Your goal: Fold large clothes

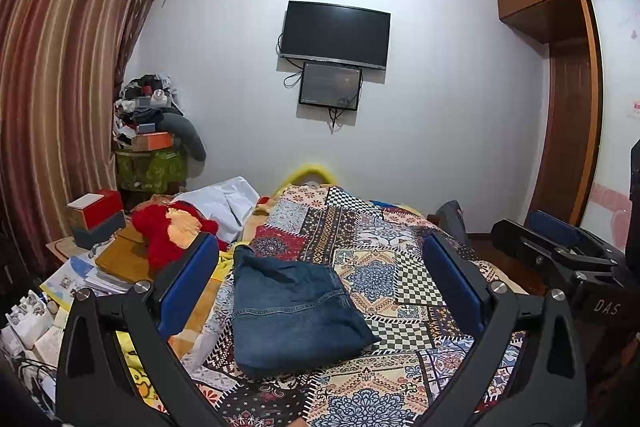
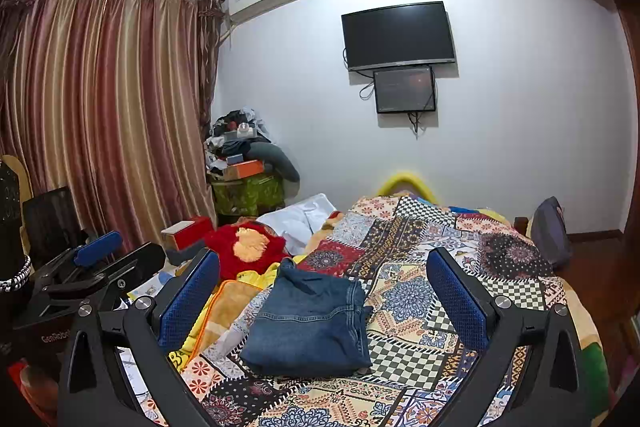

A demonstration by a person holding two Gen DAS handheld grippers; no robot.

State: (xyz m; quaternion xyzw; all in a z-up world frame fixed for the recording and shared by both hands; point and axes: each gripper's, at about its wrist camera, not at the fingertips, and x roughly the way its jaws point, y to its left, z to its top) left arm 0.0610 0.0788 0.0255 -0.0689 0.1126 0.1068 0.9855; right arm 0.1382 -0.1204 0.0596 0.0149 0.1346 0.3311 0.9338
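A folded blue denim garment point(image 1: 296, 311) lies on the patchwork-patterned bedspread point(image 1: 384, 279). Above the bedspread, the left gripper point(image 1: 320, 287) and the right gripper point(image 2: 322, 301) both hang spread wide, holding nothing, well apart from the denim.

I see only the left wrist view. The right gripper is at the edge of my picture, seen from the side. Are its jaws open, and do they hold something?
Observer: In the right wrist view the right gripper has its jaws wide open and holds nothing. The folded jeans lie on the bedspread just ahead of it.
Operator: Thank you. What stands further to the left, in front of the curtain? My view stops there.
Observer: What looks like a dark mesh chair back stands low in front of the curtain.
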